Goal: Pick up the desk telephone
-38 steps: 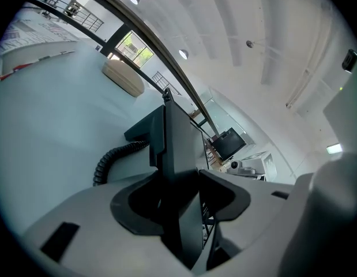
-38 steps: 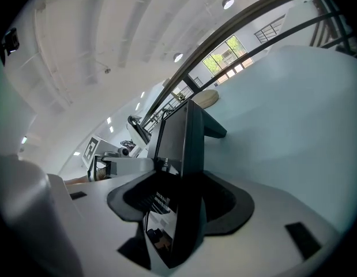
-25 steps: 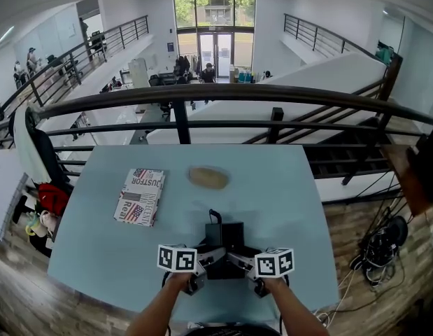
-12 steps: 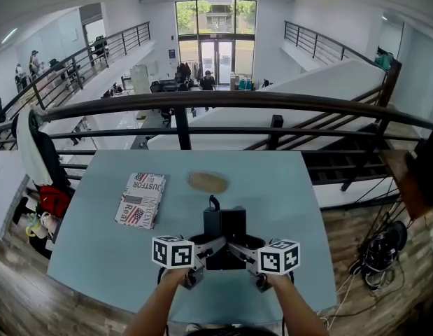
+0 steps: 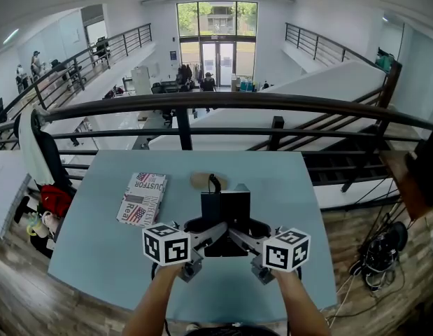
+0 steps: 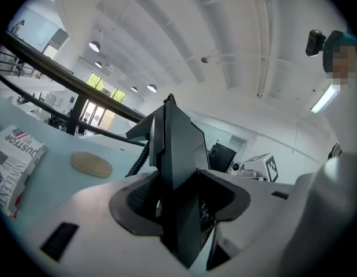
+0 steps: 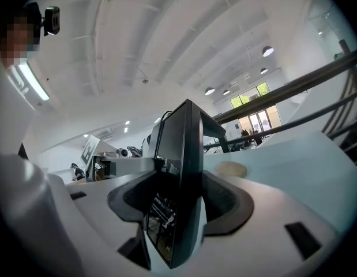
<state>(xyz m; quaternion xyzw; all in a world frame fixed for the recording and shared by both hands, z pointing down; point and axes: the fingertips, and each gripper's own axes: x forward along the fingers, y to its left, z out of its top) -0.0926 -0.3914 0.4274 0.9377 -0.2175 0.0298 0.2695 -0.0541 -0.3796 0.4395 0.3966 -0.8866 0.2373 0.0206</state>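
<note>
The black desk telephone [image 5: 225, 219] hangs above the pale blue table [image 5: 90, 250], held from both sides. My left gripper [image 5: 204, 236] is shut on its left edge and my right gripper [image 5: 247, 239] is shut on its right edge. In the left gripper view the telephone [image 6: 177, 154] stands edge-on, pinched between the dark pads of the left gripper [image 6: 181, 209]. Its coiled cord [image 6: 139, 157] trails off behind. The right gripper view shows the same telephone [image 7: 183, 149] clamped in the right gripper [image 7: 178, 212], with the left gripper's marker cube beyond it.
A printed paper packet [image 5: 142, 199] lies on the table's left part. A flat tan disc [image 5: 201, 180] sits at the far middle, half hidden behind the telephone. A dark railing [image 5: 202, 98] runs past the table's far edge, with an open drop beyond.
Both grippers have risen together with the telephone between them. It has left the tabletop and now covers part of the tan disc in the head view.
</note>
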